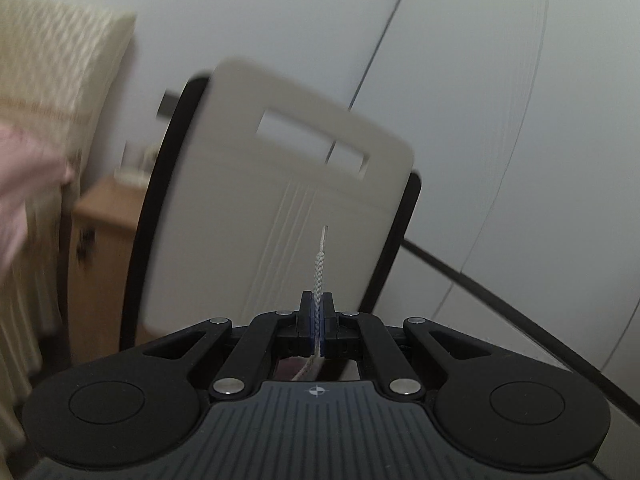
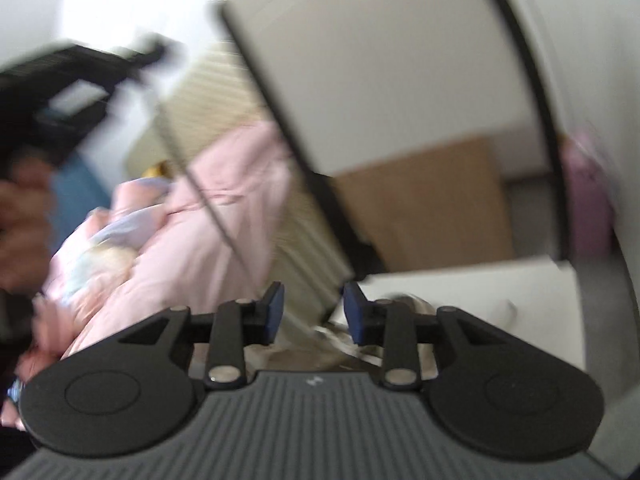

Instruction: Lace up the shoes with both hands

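My left gripper (image 1: 317,304) is shut on a grey-white braided shoelace (image 1: 319,268). The lace's end with its thin tip stands up past the pads, and the rest drops away under the jaws. In the right wrist view my right gripper (image 2: 314,308) is open, its blue pads (image 2: 276,308) apart with nothing between them. High at the left of that view the left gripper (image 2: 158,50) is a black blur held by a hand (image 2: 20,220). A thin taut lace (image 2: 208,200) runs from it down toward the right gripper. A pale shape (image 2: 408,304) below the right fingers is too blurred to identify.
A beige chair back (image 1: 280,200) with a slot and a black frame stands close ahead. A white tabletop (image 2: 500,292) lies at the right. Pink clothing (image 2: 192,240), a cardboard box (image 2: 432,200), a wooden cabinet (image 1: 108,216) and cream fabric (image 1: 48,80) are around.
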Demonstrator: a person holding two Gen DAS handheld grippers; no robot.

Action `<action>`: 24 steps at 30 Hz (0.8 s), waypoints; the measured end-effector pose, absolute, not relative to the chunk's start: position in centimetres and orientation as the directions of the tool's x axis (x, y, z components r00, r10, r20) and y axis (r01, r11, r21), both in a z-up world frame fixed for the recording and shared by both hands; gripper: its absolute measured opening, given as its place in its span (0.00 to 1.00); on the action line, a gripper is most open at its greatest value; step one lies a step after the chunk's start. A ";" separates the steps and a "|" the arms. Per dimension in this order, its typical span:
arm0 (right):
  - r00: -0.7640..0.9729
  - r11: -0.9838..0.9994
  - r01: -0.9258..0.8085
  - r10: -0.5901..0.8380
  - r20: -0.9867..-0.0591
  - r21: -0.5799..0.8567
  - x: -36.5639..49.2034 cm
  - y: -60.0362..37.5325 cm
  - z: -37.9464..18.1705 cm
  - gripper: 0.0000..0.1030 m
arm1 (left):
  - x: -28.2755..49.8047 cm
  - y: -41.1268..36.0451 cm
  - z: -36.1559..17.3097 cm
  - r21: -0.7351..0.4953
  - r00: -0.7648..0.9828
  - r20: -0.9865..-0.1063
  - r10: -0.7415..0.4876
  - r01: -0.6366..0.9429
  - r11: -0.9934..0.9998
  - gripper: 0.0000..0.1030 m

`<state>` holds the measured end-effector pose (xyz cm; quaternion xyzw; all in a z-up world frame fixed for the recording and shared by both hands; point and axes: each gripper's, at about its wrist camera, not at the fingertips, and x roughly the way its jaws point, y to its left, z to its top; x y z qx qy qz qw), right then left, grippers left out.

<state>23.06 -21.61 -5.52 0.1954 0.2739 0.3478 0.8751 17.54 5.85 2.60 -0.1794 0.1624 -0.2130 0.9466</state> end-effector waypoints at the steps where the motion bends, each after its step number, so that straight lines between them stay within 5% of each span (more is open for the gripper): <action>1: 0.599 0.669 -0.536 0.731 -0.326 0.515 22.6 -21.1 -5.1 0.35 | 17.4 6.3 2.1 -0.433 0.849 -0.241 -0.471 0.340 0.835 0.03; 12: 0.583 0.640 -0.631 0.764 -0.277 0.438 19.7 -17.1 -5.8 0.35 | 14.5 6.6 -3.3 -0.552 0.812 -0.259 -0.522 0.320 0.770 0.02; 13: 0.588 0.642 -0.630 0.762 -0.272 0.436 19.6 -16.9 -6.0 0.33 | 14.0 6.7 -4.0 -0.558 0.812 -0.252 -0.526 0.322 0.765 0.02; 15: 0.601 0.645 -0.639 0.759 -0.250 0.419 19.2 -16.7 -6.3 0.08 | 13.5 7.1 -5.2 -0.578 0.816 -0.230 -0.530 0.323 0.749 0.03; 16: 0.608 0.647 -0.642 0.756 -0.241 0.411 19.1 -16.6 -6.4 0.03 | 13.3 7.4 -5.8 -0.592 0.820 -0.228 -0.525 0.312 0.743 0.03; 24: 0.681 0.725 -0.587 0.683 -0.264 0.360 18.3 -18.1 -7.2 0.03 | 12.7 9.3 -8.5 -0.687 0.813 -0.169 -0.558 0.308 0.658 0.03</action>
